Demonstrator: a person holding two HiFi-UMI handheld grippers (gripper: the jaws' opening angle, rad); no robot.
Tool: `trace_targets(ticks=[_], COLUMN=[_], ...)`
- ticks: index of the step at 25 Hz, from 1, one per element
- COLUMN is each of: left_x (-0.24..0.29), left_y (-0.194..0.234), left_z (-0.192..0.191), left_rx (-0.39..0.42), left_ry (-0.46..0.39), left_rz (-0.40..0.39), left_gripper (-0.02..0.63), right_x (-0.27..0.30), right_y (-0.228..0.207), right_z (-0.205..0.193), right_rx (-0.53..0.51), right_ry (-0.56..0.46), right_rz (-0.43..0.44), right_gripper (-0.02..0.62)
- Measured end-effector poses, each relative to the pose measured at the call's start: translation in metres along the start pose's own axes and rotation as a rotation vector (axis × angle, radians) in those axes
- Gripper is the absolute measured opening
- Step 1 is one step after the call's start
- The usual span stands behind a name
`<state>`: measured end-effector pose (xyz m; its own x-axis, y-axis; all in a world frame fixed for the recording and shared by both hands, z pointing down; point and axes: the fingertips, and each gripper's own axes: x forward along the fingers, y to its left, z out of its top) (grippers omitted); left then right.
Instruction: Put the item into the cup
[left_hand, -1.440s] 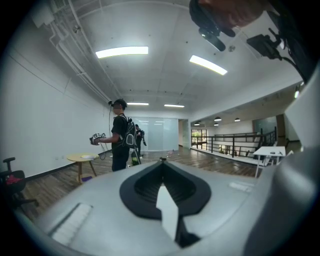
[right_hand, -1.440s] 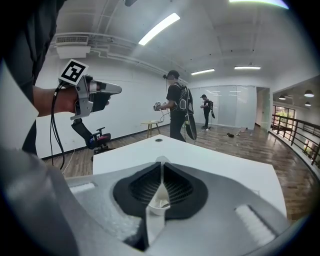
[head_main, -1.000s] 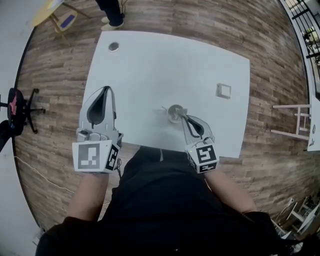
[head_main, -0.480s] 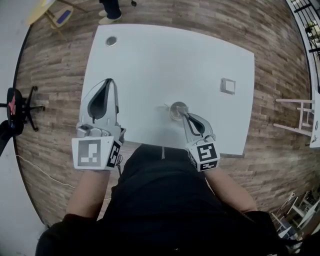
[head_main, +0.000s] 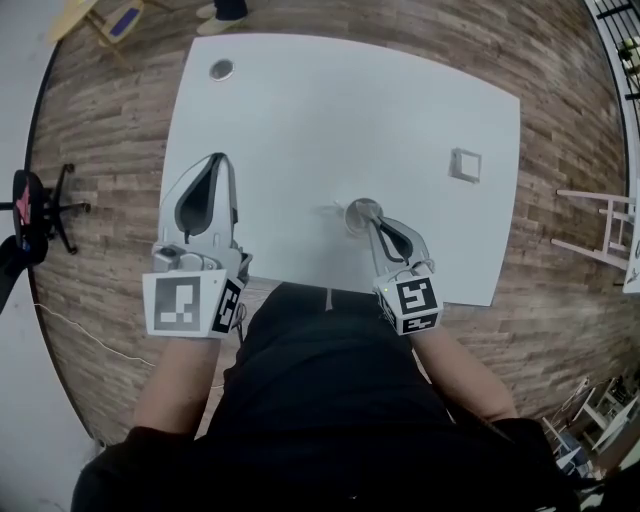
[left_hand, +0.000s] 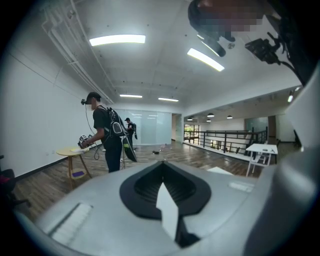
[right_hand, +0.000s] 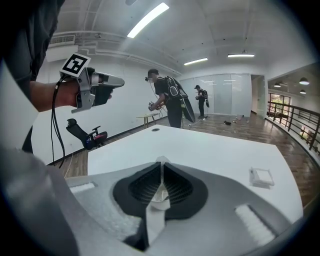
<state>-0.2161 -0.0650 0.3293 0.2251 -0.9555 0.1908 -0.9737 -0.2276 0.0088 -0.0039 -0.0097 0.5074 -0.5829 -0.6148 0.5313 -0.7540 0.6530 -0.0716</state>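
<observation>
Right gripper (head_main: 370, 226) jaws closed, tips at small translucent round cup (head_main: 360, 211) on white bench (head_main: 300, 110); left gripper (head_main: 214, 162) closed, empty, near-left; small white square piece (head_main: 465, 164) far-right

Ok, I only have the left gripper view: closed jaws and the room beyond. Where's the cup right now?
Observer: The cup stands on the white table, close to the edge nearest the person and toward their right side.
Operator: And where's the right gripper relative to it?
Observer: The right gripper has its tips at the cup's near rim with the jaws together. I cannot tell whether they pinch anything.
</observation>
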Motion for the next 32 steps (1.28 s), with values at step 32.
trace_targets(ticks=[32], left_x=[0.015], left_y=[-0.006], left_z=[-0.017], left_rx=[-0.025], left_ry=[0.037], left_rz=[-0.039], left_gripper=[0.006], right_x=[0.007], right_y=[0.001], right_z=[-0.022], right_rx=[0.018], right_ry=[0.087], right_rz=[0.003], right_gripper=[0.098])
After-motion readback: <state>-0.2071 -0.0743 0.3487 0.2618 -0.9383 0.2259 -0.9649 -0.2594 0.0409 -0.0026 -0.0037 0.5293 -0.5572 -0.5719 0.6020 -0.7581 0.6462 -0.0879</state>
